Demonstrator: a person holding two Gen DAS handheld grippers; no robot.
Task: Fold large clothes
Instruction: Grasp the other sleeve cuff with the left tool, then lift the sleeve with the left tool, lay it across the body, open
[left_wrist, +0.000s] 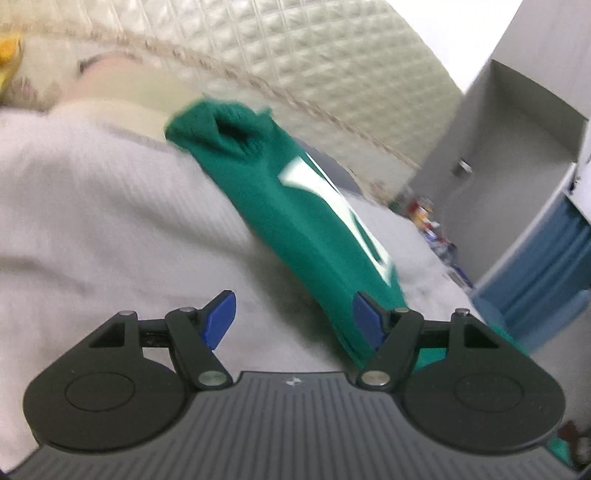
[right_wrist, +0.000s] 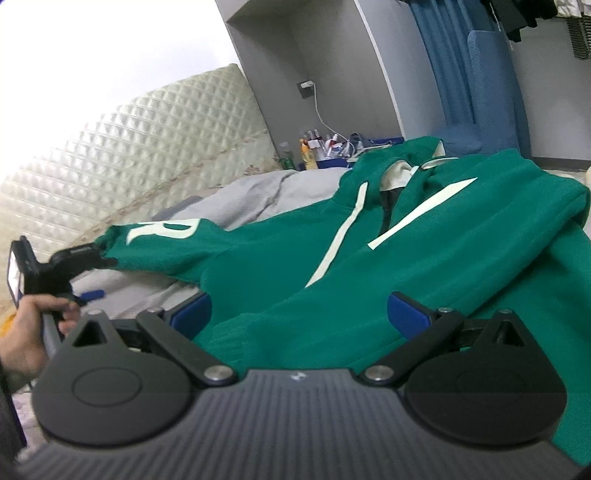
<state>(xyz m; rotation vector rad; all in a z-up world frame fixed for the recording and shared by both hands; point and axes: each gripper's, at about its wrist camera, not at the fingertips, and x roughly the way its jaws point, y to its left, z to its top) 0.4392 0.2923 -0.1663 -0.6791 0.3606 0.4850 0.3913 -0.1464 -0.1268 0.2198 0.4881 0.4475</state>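
While flat, green hoodie (right_wrist: 424, 251) on bed (right_wrist: 236, 195)

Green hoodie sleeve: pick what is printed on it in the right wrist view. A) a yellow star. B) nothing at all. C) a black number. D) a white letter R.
D: a large white R sits on the green hoodie sleeve, the one stretched out to the left over the grey bedding.

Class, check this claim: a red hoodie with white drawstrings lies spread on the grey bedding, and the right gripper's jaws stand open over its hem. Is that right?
Not quite. The hoodie is green, not red, as the right wrist view shows. The rest holds: white drawstrings, grey bedding, right gripper open over the hem.
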